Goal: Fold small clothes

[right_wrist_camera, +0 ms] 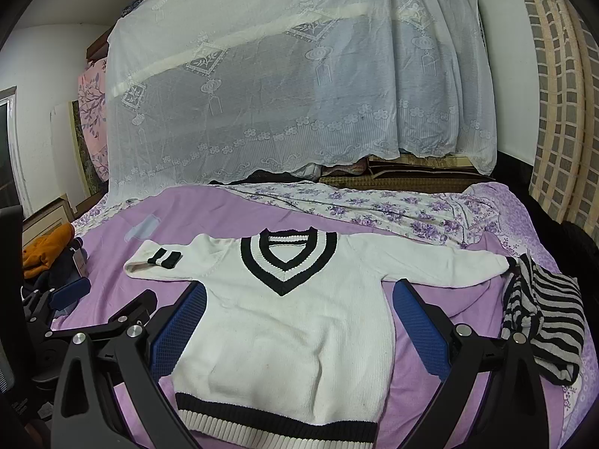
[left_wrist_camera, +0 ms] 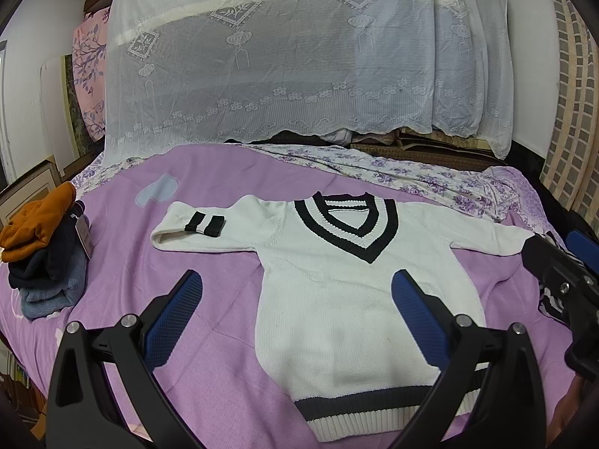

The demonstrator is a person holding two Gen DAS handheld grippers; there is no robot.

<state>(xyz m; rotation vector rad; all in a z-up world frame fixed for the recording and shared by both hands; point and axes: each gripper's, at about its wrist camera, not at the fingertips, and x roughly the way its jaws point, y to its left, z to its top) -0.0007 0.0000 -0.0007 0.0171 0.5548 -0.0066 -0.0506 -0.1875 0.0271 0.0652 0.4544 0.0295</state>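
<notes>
A small white knit sweater (left_wrist_camera: 337, 299) with a black-striped V-neck and hem lies flat, front up, on the purple bedspread (left_wrist_camera: 209, 194). Its left sleeve (left_wrist_camera: 194, 228) is folded in across itself, cuff showing; its right sleeve (right_wrist_camera: 430, 265) lies stretched out. My left gripper (left_wrist_camera: 295, 318) is open and empty, hovering over the sweater's lower left side. My right gripper (right_wrist_camera: 299, 325) is open and empty above the sweater's body (right_wrist_camera: 292, 336). The right gripper also shows at the right edge of the left wrist view (left_wrist_camera: 561, 280).
A stack of folded clothes (left_wrist_camera: 45, 247), orange on top of navy and blue, sits at the bed's left edge. A black-and-grey striped garment (right_wrist_camera: 543, 318) lies crumpled at the right. A floral sheet (right_wrist_camera: 374, 205) and a lace-covered pile (right_wrist_camera: 280, 93) lie behind.
</notes>
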